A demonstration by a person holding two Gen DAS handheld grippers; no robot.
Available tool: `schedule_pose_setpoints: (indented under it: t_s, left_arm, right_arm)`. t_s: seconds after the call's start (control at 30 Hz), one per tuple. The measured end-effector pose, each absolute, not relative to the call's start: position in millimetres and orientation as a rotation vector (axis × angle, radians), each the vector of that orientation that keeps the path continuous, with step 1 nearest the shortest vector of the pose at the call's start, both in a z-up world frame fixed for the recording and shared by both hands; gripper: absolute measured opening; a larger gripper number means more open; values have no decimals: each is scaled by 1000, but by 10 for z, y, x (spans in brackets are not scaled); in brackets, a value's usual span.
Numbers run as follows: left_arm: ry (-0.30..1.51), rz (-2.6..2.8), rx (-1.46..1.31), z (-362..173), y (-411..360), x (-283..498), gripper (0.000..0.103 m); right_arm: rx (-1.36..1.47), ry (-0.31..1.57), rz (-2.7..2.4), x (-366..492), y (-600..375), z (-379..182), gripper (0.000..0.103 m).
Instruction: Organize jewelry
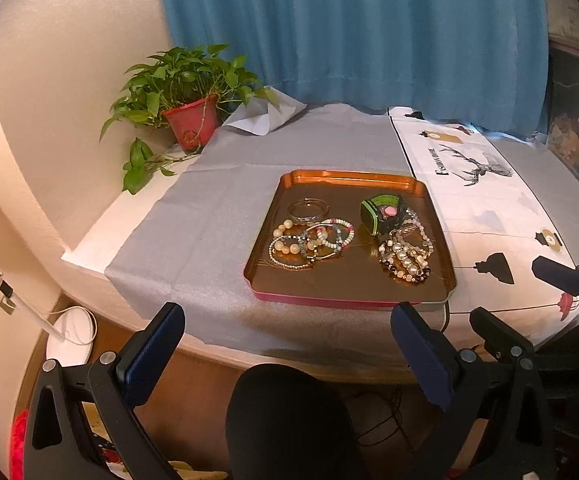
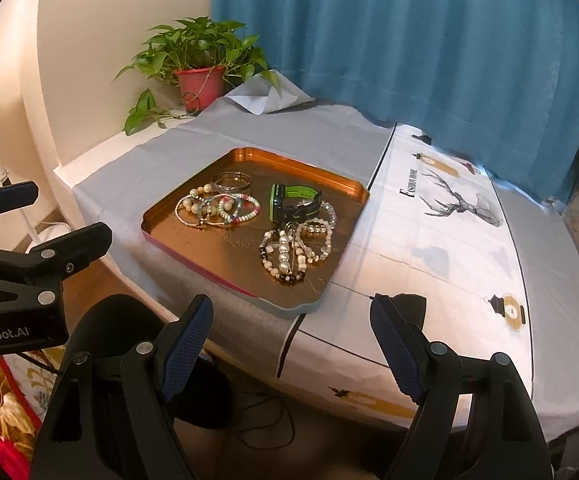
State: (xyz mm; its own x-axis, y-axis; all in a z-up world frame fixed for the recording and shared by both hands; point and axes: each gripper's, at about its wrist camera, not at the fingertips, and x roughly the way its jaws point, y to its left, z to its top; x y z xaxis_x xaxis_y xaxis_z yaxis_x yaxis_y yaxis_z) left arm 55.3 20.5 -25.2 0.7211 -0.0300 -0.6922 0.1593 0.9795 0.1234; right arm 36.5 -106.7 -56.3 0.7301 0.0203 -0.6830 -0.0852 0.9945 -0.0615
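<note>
A copper tray (image 1: 345, 179) (image 2: 305, 174) with a pink rim sits on the table. In it lie a silver bangle (image 1: 307, 209) (image 2: 231, 181), a pile of beaded bracelets at the left (image 1: 309, 244) (image 2: 217, 208), a green and black watch (image 1: 383, 214) (image 2: 293, 202), and a pile of pearl bracelets at the right (image 1: 405, 256) (image 2: 295, 254). My left gripper (image 1: 287, 320) is open and empty, held before the table's front edge. My right gripper (image 2: 291, 312) is open and empty, near the tray's front corner. The right gripper also shows in the left wrist view (image 1: 537, 296).
A potted plant in a red pot (image 1: 191, 120) (image 2: 201, 84) stands at the back left. A grey cloth (image 1: 209, 208) (image 2: 169, 152) and a white deer-print cloth (image 1: 485, 208) (image 2: 449, 232) cover the table. A blue curtain (image 1: 349, 32) hangs behind. A black chair back (image 1: 289, 420) is below.
</note>
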Motion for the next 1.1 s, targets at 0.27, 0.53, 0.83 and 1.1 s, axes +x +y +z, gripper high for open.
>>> schedule_pose_setpoints:
  t_s: [0.27, 0.53, 0.83, 1.1]
  left_arm:
    - [759, -107, 179, -223, 209, 539, 102]
    - [758, -95, 182, -222, 215, 549, 102]
    - [757, -93, 188, -227, 213, 545, 102]
    - [758, -81, 183, -228, 237, 542, 102]
  right_arm:
    - [-90, 746, 57, 336, -1055, -535, 81]
    - [-90, 747, 57, 332, -1050, -529, 85]
    - [-90, 747, 55, 327, -1052, -520, 91]
    - [-90, 745, 57, 331, -1053, -512, 93]
